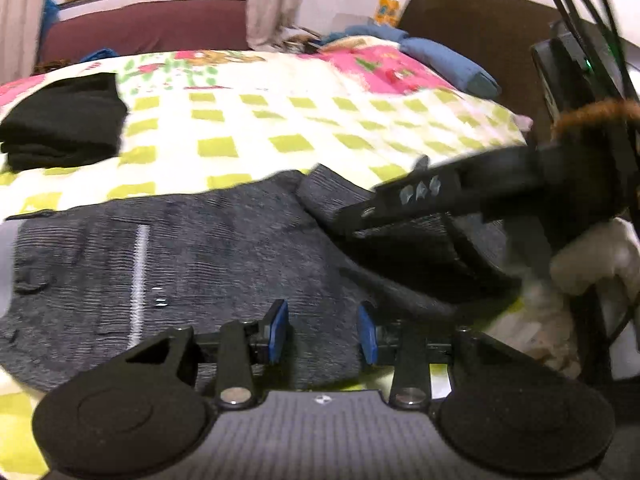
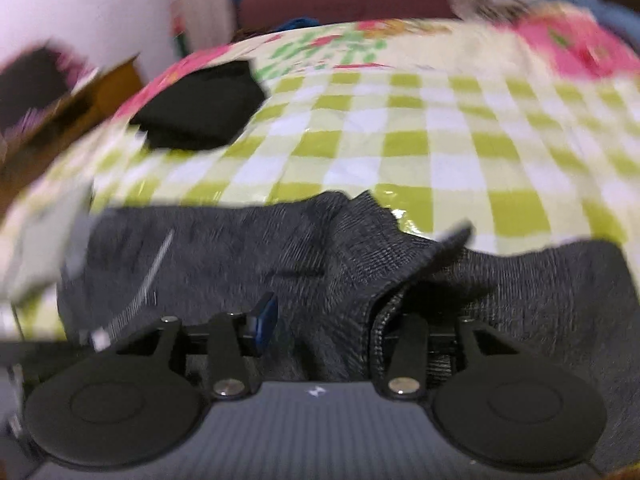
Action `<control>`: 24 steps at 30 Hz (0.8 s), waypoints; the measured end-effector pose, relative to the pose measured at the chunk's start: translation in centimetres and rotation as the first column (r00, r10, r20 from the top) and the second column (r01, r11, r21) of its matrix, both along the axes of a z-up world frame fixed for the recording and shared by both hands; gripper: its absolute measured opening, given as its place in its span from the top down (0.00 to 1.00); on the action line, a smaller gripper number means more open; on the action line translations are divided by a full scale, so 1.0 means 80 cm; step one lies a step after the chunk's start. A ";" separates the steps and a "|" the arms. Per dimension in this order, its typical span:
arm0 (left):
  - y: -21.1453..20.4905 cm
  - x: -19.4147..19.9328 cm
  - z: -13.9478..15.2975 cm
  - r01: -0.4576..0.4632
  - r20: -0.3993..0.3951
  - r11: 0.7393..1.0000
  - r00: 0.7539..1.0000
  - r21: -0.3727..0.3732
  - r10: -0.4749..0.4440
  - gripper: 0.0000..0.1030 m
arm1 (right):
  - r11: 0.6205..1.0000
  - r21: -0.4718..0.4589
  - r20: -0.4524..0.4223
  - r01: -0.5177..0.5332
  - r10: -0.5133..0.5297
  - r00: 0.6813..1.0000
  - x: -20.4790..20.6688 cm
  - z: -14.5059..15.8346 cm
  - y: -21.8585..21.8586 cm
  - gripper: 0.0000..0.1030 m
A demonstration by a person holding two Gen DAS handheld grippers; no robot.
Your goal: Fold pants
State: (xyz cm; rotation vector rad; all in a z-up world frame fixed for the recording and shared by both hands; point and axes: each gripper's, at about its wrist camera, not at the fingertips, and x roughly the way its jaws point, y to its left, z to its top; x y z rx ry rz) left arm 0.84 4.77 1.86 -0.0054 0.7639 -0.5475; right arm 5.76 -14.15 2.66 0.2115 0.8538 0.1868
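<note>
Dark grey pants (image 1: 200, 256) lie on a bed with a green-checked cover (image 1: 256, 128). My left gripper (image 1: 323, 332) is open, its blue pads just above the near edge of the pants, holding nothing. My right gripper (image 1: 360, 216) reaches in from the right in the left wrist view, with a fold of grey cloth under it. In the right wrist view the pants (image 2: 248, 256) fill the lower frame and a fold of cloth lies between the right gripper's fingers (image 2: 320, 320); the right pad is hidden by the cloth, so its grip is unclear.
A folded black garment (image 1: 64, 120) lies at the far left of the bed, also in the right wrist view (image 2: 200, 108). Blue pillows (image 1: 448, 60) sit at the far right by a dark headboard. A maroon sofa (image 1: 144, 32) stands behind the bed.
</note>
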 end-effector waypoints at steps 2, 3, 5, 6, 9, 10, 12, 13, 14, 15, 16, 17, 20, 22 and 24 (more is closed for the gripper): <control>0.015 0.003 0.003 -0.053 0.007 0.998 0.999 -0.017 0.053 0.51 | 0.999 -0.007 0.017 0.031 -0.031 0.999 0.004 0.014 0.005 0.92; 0.023 0.003 0.006 -0.081 0.009 0.996 0.997 -0.027 0.081 0.51 | 0.998 -0.051 0.056 0.021 -0.018 0.998 0.003 0.024 0.017 0.92; 0.041 0.002 0.010 -0.149 0.027 0.988 0.988 -0.036 0.150 0.51 | 0.986 -0.164 0.151 -0.028 0.053 0.987 -0.002 0.048 0.050 0.92; 0.048 -0.001 0.013 -0.180 0.040 0.983 0.983 -0.031 0.181 0.51 | 0.979 -0.198 0.194 -0.058 0.097 0.976 -0.003 0.060 0.070 0.92; 0.067 -0.012 0.020 -0.255 0.086 0.967 0.963 -0.014 0.255 0.51 | 0.959 -0.236 0.258 -0.157 0.218 0.941 0.000 0.078 0.123 0.92; 0.074 -0.016 0.021 -0.271 0.093 0.962 0.958 -0.014 0.271 0.50 | 0.945 -0.261 0.264 -0.200 0.269 0.926 0.002 0.077 0.145 0.92; 0.087 -0.024 0.022 -0.296 0.096 0.955 0.950 -0.016 0.296 0.50 | 0.891 -0.350 0.257 -0.288 0.387 0.886 0.005 0.064 0.192 0.92; 0.090 -0.025 0.021 -0.306 0.093 0.952 0.948 -0.014 0.306 0.50 | 0.853 -0.408 0.248 -0.326 0.447 0.859 0.004 0.054 0.213 0.92; 0.095 -0.026 0.019 -0.316 0.084 0.949 0.945 -0.013 0.316 0.50 | 0.809 -0.468 0.241 -0.356 0.505 0.829 0.005 0.044 0.234 0.93; 0.098 -0.028 0.017 -0.321 0.075 0.947 0.944 -0.015 0.322 0.50 | 0.759 -0.528 0.231 -0.381 0.560 0.796 0.004 0.032 0.254 0.93; 0.103 -0.030 0.016 -0.324 0.067 0.946 0.943 -0.020 0.325 0.50 | 0.718 -0.569 0.214 -0.401 0.600 0.771 0.005 0.022 0.270 0.93; 0.106 -0.032 0.014 -0.328 0.064 0.944 0.942 -0.017 0.329 0.50 | 0.688 -0.585 0.185 -0.430 0.629 0.755 0.008 0.015 0.281 0.92; 0.111 -0.032 0.014 -0.330 0.059 0.944 0.942 -0.032 0.331 0.50 | 0.676 -0.556 0.147 -0.483 0.652 0.744 0.011 0.007 0.292 0.92; 0.111 -0.032 0.015 -0.323 0.060 0.946 0.944 -0.032 0.325 0.50 | 0.671 -0.552 0.139 -0.495 0.660 0.738 0.011 0.006 0.293 0.92; 0.112 -0.032 0.015 -0.313 0.056 0.949 0.947 -0.040 0.315 0.48 | 0.671 -0.549 0.133 -0.498 0.658 0.741 0.012 0.007 0.292 0.92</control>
